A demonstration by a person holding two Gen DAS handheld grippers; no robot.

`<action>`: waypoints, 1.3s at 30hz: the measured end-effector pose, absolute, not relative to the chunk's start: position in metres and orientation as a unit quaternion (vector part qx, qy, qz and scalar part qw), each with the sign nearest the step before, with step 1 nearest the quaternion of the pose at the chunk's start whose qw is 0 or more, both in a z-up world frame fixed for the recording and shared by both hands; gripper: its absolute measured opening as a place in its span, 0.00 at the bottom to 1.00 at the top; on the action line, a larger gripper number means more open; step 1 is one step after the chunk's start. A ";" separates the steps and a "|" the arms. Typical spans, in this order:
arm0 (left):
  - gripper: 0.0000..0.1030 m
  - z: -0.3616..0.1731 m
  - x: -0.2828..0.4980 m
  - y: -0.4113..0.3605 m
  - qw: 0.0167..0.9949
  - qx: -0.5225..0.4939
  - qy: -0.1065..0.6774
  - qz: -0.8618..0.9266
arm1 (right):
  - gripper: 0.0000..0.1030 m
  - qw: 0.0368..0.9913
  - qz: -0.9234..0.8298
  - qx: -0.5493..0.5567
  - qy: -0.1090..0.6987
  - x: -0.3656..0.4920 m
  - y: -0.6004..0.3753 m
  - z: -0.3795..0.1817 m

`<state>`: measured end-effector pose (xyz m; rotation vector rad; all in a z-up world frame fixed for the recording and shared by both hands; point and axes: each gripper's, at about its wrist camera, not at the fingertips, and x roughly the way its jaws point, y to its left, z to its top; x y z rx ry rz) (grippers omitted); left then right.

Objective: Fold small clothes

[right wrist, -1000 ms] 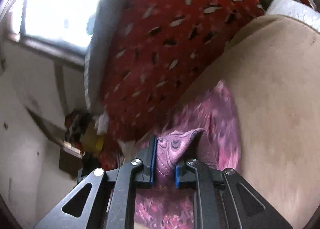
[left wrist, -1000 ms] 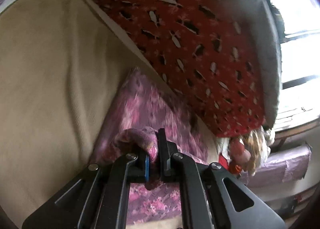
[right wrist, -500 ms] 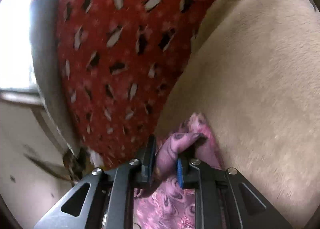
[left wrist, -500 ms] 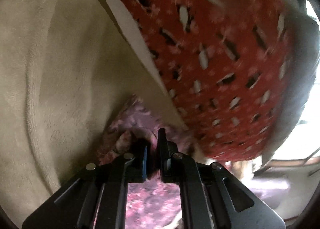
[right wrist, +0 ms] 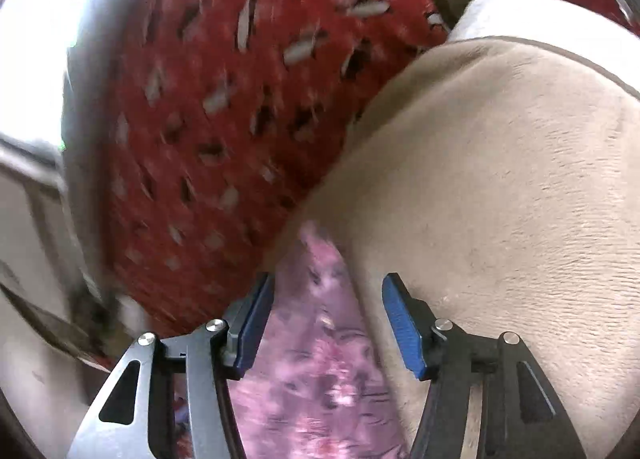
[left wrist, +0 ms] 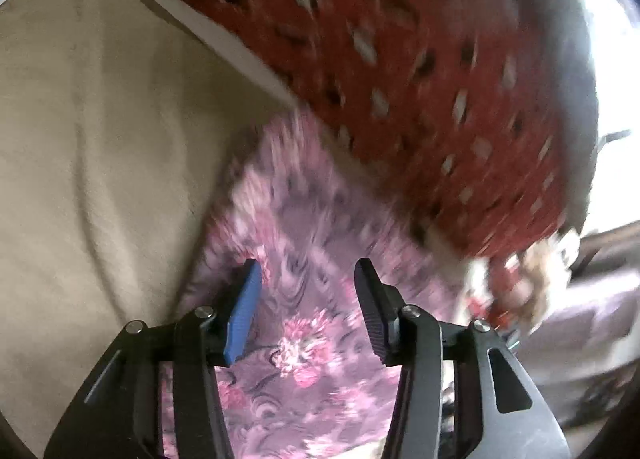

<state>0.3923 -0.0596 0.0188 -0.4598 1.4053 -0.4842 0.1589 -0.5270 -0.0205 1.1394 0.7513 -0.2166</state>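
Both grippers, left (left wrist: 306, 287) and right (right wrist: 326, 301), had fingers wide, holding nothing; pink cloth (left wrist: 304, 235) lay flat, so I'd regrip an edge for another fold.

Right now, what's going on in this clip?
A person with a handheld gripper in each hand is folding a small pink floral cloth on a beige blanket, next to a red patterned blanket. The left gripper and the right gripper are both open and grip nothing, with the cloth lying below them. The frames are motion-blurred, so how tidy the fold is can't be judged.
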 end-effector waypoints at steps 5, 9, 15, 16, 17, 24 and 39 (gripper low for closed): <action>0.45 0.010 0.392 -0.097 0.766 -0.108 0.609 -0.175 | 0.06 0.813 -0.086 0.449 0.361 0.182 -0.503 -0.007; 0.41 -0.007 0.403 -0.105 0.788 -0.070 0.598 -0.127 | 0.06 0.801 -0.134 0.457 0.362 0.175 -0.519 -0.021; 0.41 0.015 0.379 -0.098 0.791 -0.071 0.594 -0.128 | 0.15 0.808 -0.129 0.450 0.357 0.147 -0.515 -0.004; 0.41 0.022 0.367 -0.096 0.795 -0.072 0.587 -0.135 | 0.15 0.819 -0.102 0.450 0.341 0.139 -0.507 0.005; 0.41 0.029 0.351 -0.096 0.800 -0.067 0.579 -0.139 | 0.15 0.826 -0.086 0.446 0.334 0.132 -0.498 0.010; 0.49 0.017 0.276 -0.104 0.821 -0.015 0.558 -0.120 | 0.23 0.842 -0.050 0.302 0.444 0.120 -0.417 -0.004; 0.49 0.017 0.283 -0.083 0.810 -0.046 0.570 -0.128 | 0.04 0.843 -0.121 0.354 0.387 0.029 -0.429 -0.001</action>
